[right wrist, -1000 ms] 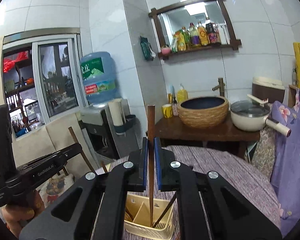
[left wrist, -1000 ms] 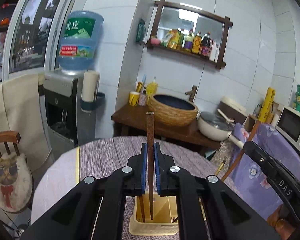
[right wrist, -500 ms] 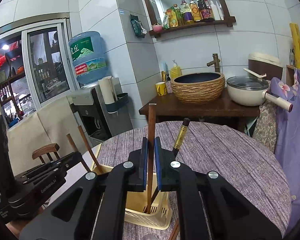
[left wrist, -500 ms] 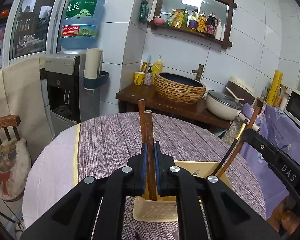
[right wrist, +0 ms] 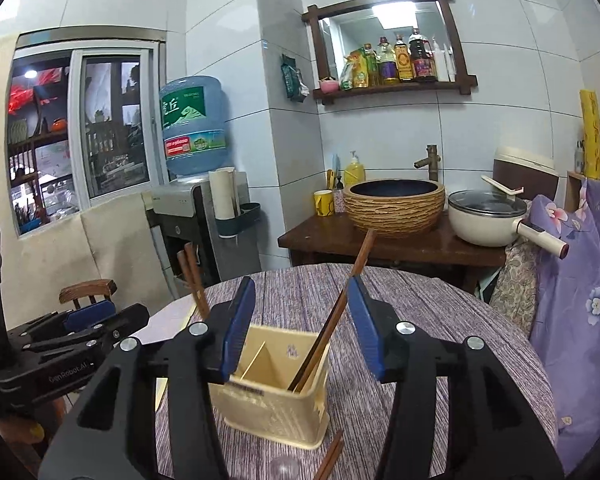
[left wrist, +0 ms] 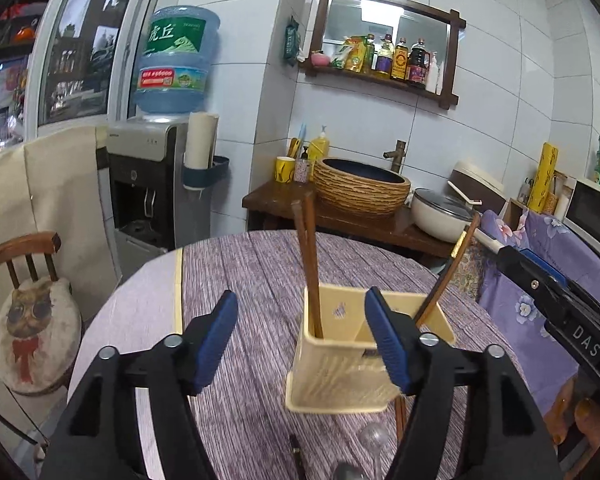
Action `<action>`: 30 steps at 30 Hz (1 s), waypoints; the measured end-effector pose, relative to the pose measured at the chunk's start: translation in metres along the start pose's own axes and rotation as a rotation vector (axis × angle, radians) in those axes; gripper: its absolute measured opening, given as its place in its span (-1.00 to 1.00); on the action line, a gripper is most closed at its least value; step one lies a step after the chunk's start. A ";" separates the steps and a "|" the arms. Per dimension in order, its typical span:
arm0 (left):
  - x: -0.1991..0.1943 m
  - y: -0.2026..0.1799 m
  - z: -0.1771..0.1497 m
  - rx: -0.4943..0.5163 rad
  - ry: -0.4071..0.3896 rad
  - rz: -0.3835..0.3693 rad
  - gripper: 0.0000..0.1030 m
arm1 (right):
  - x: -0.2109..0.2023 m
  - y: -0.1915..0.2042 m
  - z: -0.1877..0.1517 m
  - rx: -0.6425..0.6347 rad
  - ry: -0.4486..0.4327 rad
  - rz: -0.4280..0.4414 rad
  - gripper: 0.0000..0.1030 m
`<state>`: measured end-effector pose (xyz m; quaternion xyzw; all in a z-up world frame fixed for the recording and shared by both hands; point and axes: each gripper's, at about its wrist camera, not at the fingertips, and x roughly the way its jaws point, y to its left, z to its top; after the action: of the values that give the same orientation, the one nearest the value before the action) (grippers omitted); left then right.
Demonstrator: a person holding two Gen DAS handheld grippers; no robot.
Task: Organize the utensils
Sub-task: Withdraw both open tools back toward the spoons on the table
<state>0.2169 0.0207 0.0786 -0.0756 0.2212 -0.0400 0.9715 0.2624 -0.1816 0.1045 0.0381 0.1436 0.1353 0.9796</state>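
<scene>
Two brown wooden chopsticks [left wrist: 309, 264] stand leaning in the near-left compartment of the cream plastic slotted utensil holder [left wrist: 336, 376] in the left wrist view, on the round table under a purple striped cloth [left wrist: 244, 280]. The left gripper [left wrist: 300, 340] has its blue-padded jaws opening, nothing between them but air and the holder behind. Another chopstick [left wrist: 452, 276] leans from the holder's right side.

From the right wrist view, the right gripper [right wrist: 302, 330] is likewise opening; a chopstick [right wrist: 332, 320] stands tilted between the jaws, free of both pads, its tip in the holder's right compartment. A loose pair of chopsticks [right wrist: 331, 456] lies on the cloth just before the holder.

To finish the release well, each gripper should probably lift straight back without brushing the leaning sticks or nudging the light holder.
</scene>
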 end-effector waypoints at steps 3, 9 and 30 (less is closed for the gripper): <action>-0.006 0.008 -0.014 -0.022 0.023 0.009 0.44 | -0.012 0.004 -0.014 -0.027 0.013 -0.013 0.16; -0.004 0.021 -0.050 -0.035 0.105 0.045 0.50 | -0.014 0.001 -0.053 -0.016 0.133 -0.022 0.27; 0.018 0.038 -0.141 -0.062 0.366 0.058 -0.24 | 0.027 -0.022 -0.175 0.122 0.545 -0.075 -0.20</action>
<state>0.1737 0.0379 -0.0613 -0.0904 0.3975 -0.0185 0.9130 0.2422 -0.1891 -0.0729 0.0540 0.4107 0.0954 0.9051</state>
